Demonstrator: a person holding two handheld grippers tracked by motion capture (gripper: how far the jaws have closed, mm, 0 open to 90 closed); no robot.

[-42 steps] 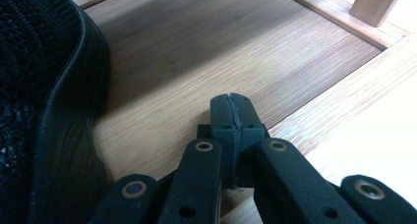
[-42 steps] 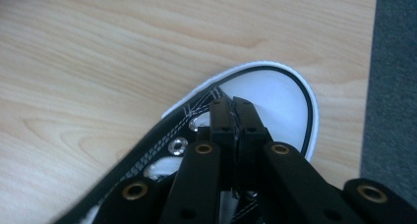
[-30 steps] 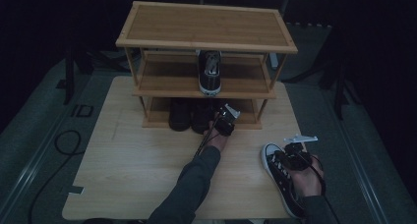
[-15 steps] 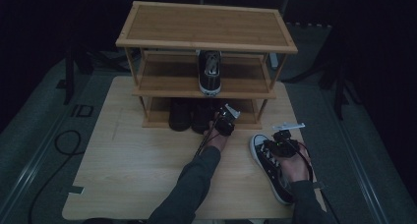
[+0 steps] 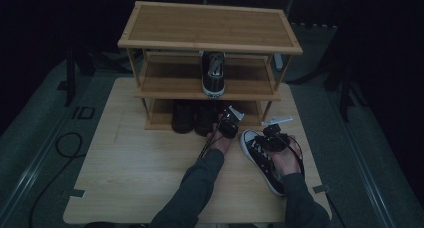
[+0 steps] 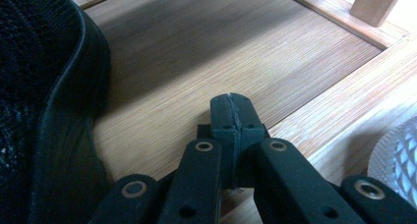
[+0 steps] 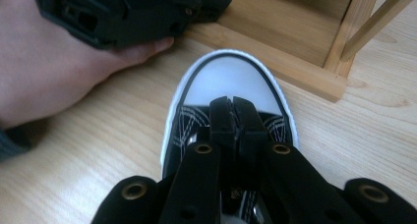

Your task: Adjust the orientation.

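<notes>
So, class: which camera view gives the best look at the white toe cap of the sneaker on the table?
The right gripper view: the toe cap sits close and well lit, just ahead of the shut right gripper, pointing at the rack's bottom shelf. The high view shows the whole sneaker small and dim. The left gripper view catches a patterned white edge, unidentifiable.

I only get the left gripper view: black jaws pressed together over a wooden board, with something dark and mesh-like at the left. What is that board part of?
Observer: It's the bottom shelf of a three-tier wooden shoe rack that stands on a table.
Operator: Any shoes outside the rack?
Observer: Yes, a black sneaker with a white toe cap lies on the table, toe toward the rack; the right gripper is above its laces, jaws shut.
Operator: And on the higher shelves?
Observer: A second sneaker sits on the middle shelf, with its toe pointing out toward the person.
</notes>
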